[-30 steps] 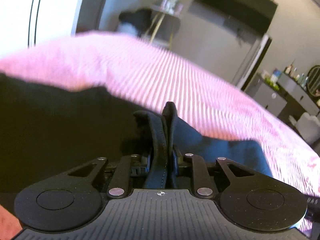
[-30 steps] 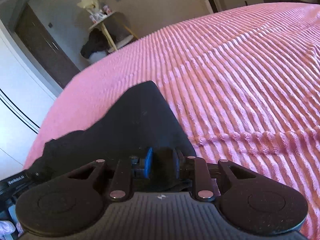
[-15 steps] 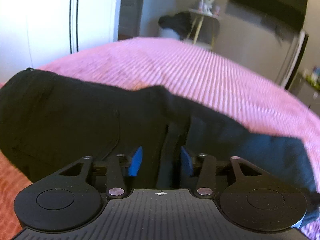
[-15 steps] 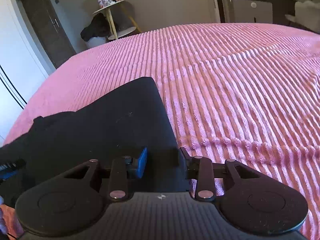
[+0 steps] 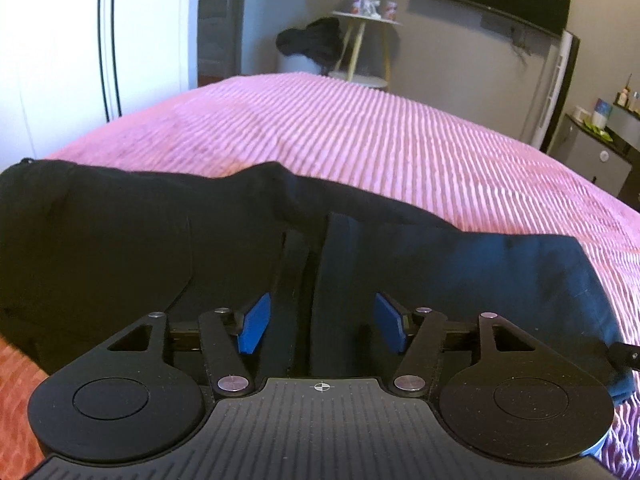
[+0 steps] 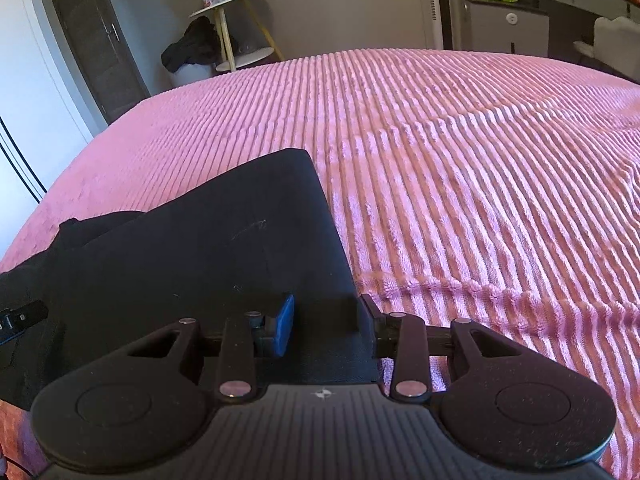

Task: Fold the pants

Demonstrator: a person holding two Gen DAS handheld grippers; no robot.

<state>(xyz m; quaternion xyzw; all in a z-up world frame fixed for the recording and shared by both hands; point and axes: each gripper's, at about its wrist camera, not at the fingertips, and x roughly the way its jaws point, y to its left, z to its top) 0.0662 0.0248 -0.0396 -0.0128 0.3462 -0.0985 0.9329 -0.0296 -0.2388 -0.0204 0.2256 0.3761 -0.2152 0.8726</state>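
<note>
Dark pants (image 5: 120,248) lie folded on the pink ribbed bedspread (image 5: 400,140). My left gripper (image 5: 322,328) hovers low over them, its jaws opening. A raised fold of cloth runs between the blue pads (image 5: 254,328), and neither pad touches it. In the right wrist view the pants (image 6: 220,248) end in a square corner. My right gripper (image 6: 326,324) is open astride their right edge, with cloth lying flat between the fingers (image 6: 284,328) and not pinched. The bedspread (image 6: 480,160) stretches away to the right.
Beyond the bed stand a small round side table (image 5: 366,20) and a heap of dark clothes (image 5: 308,40). A white wardrobe (image 5: 60,60) is at the left. A grey cabinet (image 5: 592,148) stands at the right.
Both grippers were shut on the pants a second ago and have since let go. The lifted cloth has dropped and now lies flat on the bed.
</note>
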